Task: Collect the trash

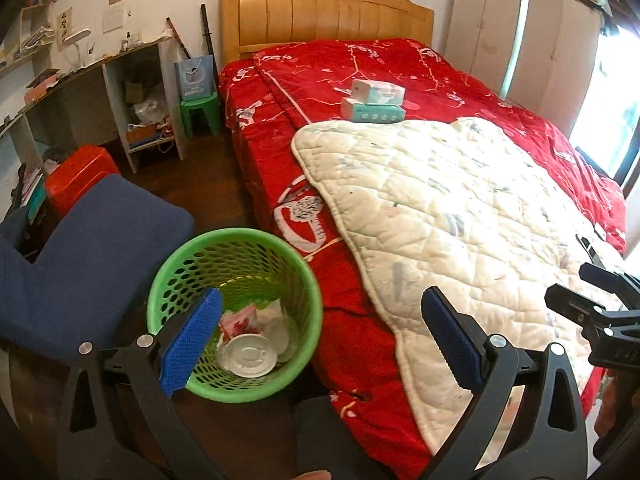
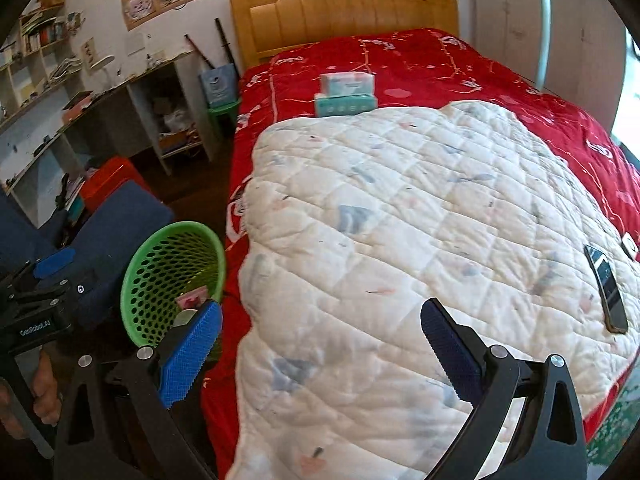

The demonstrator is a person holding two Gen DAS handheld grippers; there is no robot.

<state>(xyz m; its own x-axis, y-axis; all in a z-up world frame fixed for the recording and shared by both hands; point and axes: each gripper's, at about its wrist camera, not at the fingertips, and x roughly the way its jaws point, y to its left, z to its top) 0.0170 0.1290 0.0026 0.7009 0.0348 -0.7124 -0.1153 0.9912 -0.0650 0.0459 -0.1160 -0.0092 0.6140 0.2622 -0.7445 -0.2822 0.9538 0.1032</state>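
A green mesh wastebasket stands on the floor against the bed's left side. Inside it lie a round white lid, crumpled white paper and a pink-and-red wrapper. My left gripper hangs open over the basket's right rim and the bed edge, nothing between its blue pads. My right gripper is open above the white quilt, also empty. The left gripper shows at the left of the right wrist view, held by a hand.
Two tissue packs are stacked on the red bedspread near the headboard. A phone lies on the quilt's right edge. A blue cushioned seat, a red stool and a cluttered desk stand left of the bed.
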